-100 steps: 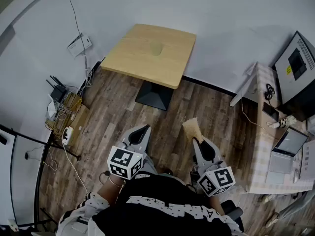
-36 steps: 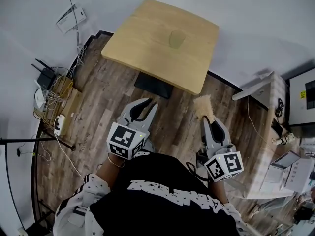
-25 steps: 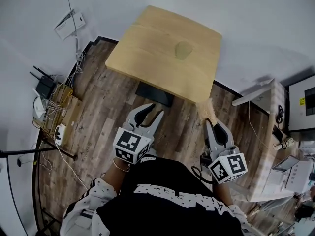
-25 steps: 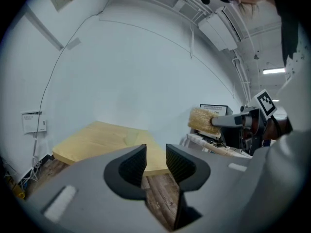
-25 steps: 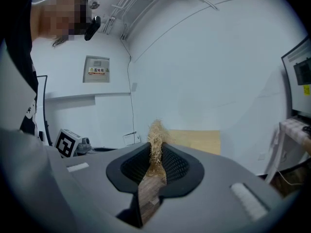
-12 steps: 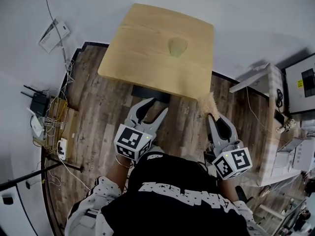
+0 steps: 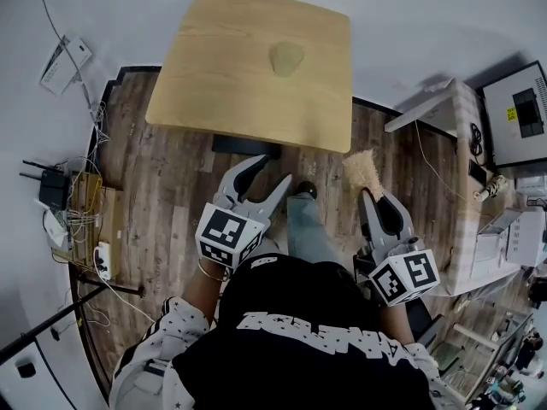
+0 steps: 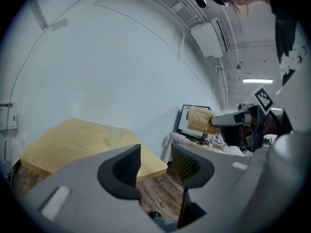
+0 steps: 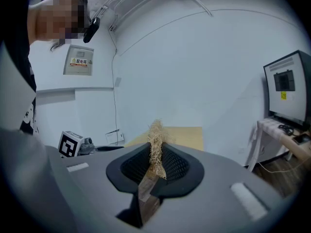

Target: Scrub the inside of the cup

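1. Two grippers are showing in the head view, held low in front of the person's black shirt [image 7: 295, 348] and above the wooden floor [image 7: 171, 182]. The left gripper [image 7: 270, 171] is holding its jaws spread; they have just been opening, and nothing is lying between them. The right gripper [image 7: 374, 196] is pinching a straw-coloured scrubber [image 7: 361, 170], whose fibrous head is sticking out past the jaw tips. The cup [image 7: 286, 58], pale and translucent, is sitting on the light wooden table [image 7: 214, 84], a little right of the middle of the top and well apart from both grippers.

2. In the left gripper view the two dark jaws are standing apart, with only the floor and the near table edge showing through the gap. The cup is appearing faintly on the table ahead. At the right, the other gripper is holding the scrubber up in front of a monitor [image 8: 185, 119].

3. In the right gripper view both ribbed pads [image 9: 176, 165] are pressing together on the scrubber. Its wooden handle [image 9: 147, 191] is running back between the jaws, and its fibres are rising above the tips. The table is lying beyond, and the left gripper's marker cube [image 9: 70, 144] is showing at the left.
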Motion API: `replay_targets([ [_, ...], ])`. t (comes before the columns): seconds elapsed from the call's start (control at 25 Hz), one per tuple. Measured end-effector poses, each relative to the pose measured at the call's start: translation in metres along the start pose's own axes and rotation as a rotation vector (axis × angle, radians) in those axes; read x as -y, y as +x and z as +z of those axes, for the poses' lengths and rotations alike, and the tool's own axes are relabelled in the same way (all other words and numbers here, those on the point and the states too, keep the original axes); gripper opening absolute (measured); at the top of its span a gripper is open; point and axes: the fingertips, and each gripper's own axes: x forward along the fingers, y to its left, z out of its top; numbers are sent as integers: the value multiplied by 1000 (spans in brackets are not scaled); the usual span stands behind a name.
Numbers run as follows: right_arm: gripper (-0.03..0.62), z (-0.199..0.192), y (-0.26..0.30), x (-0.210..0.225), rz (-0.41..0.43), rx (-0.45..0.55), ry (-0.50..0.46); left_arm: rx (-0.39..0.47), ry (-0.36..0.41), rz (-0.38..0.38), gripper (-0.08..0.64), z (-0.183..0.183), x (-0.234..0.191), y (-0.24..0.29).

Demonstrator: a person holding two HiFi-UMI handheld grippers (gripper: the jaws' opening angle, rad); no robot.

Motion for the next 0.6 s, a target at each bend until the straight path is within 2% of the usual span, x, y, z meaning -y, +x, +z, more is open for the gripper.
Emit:
replay_targets([
  [0.24,78,-3,21,-9,59,-10,7,13,-10,74,202,-1,-3,-19],
  [0.44,78,8,44,-28,127,11,-20,11,-13,146,204,-2,-27,-36],
  [0.6,78,9,57,-26,154,-3,-18,9,-9,202,207,7,-48,-42],
])
